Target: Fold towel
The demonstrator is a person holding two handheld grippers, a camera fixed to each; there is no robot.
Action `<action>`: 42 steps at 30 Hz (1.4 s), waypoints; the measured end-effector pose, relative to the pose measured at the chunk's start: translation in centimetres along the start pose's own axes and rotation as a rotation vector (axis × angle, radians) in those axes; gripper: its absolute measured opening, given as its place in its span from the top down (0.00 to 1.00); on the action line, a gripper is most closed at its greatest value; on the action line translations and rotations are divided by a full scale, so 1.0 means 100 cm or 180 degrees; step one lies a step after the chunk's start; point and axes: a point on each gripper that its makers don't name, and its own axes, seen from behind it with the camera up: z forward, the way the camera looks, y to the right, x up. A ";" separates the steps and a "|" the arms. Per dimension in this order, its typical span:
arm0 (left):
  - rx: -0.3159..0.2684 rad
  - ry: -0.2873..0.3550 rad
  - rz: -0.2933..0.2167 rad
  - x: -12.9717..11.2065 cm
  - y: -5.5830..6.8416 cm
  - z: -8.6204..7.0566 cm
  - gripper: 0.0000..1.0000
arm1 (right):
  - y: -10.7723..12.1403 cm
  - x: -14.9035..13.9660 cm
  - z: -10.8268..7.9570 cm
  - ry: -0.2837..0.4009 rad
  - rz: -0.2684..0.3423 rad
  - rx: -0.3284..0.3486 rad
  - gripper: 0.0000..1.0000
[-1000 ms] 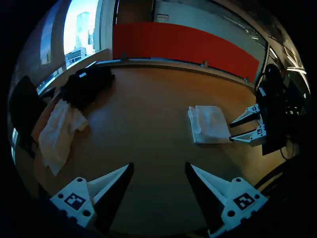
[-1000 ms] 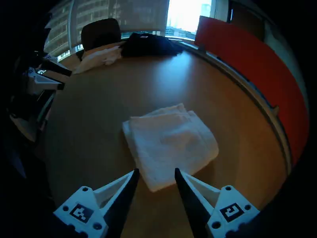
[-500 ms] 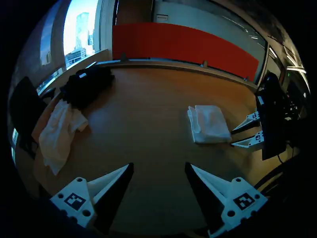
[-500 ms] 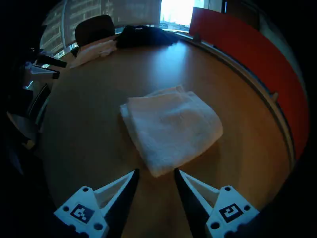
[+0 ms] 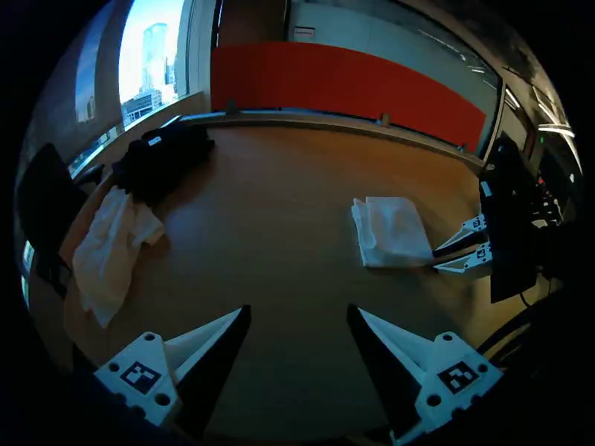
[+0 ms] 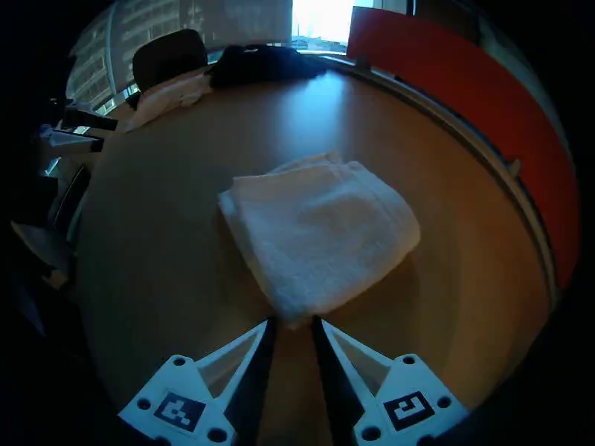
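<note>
You have a broad brown table (image 5: 282, 193) whose far edge curves. Behind that edge runs a red panel (image 5: 342, 78), with a pale grey wall (image 5: 357, 30) above it. Left of the panel in the left gripper view, a window (image 5: 152, 59) lets in bright daylight and shows high-rise towers. A dark chair (image 6: 167, 56) stands at the table's window end. Strip lights (image 5: 554, 130) glow at the right; the room is dim.

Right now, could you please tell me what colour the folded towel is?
White. The towel shows best in the right gripper view.
</note>
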 end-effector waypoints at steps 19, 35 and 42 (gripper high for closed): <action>-0.0034 -0.0009 0.0009 0.000 0.001 0.003 0.05 | 0.001 0.010 -0.007 0.0105 0.0058 0.0024 0.97; -0.0086 0.0076 0.0036 0.010 0.001 0.003 0.05 | 0.035 0.102 -0.057 0.0568 -0.0200 -0.0227 0.97; -0.0143 0.0161 0.0062 0.023 0.007 0.003 0.05 | 0.052 0.151 -0.088 0.0824 -0.0321 -0.0309 0.97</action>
